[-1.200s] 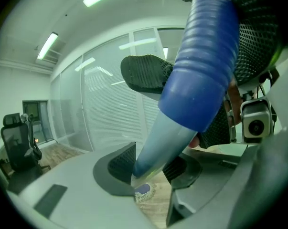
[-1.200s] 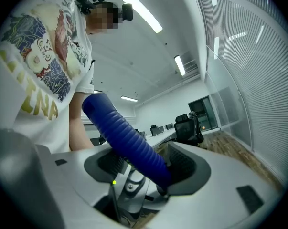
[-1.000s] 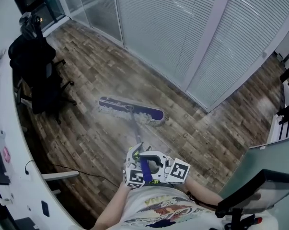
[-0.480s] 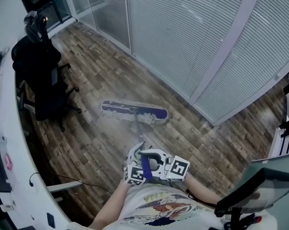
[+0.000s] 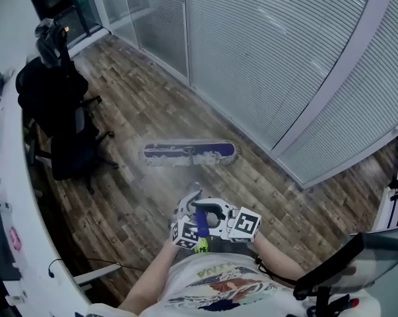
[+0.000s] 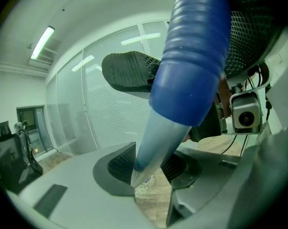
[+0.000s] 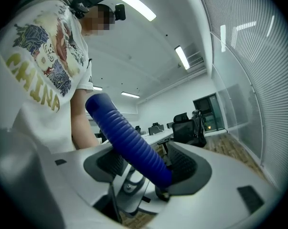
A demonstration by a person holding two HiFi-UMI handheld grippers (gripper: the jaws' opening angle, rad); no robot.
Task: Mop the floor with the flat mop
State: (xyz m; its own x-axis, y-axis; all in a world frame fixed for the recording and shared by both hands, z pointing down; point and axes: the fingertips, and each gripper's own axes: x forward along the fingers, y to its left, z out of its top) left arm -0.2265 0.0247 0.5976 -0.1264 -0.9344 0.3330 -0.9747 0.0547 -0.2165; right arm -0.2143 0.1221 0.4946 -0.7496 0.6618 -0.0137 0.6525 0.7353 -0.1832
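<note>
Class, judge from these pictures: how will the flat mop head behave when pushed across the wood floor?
The mop head lies wide and flat, so it probably slides without tipping. Its fringe looks soft and will likely flop and drag behind. The ribbed handle should resist slipping in a grip.

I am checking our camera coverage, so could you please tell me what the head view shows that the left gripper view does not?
Only the head view shows the flat mop head in full on the floor, and the person's printed shirt. Only the left gripper view shows the ceiling lights and, close up, the left tongs shut on the mop handle. Both show that handle, the black office chair and the blind-covered glass wall.
</note>
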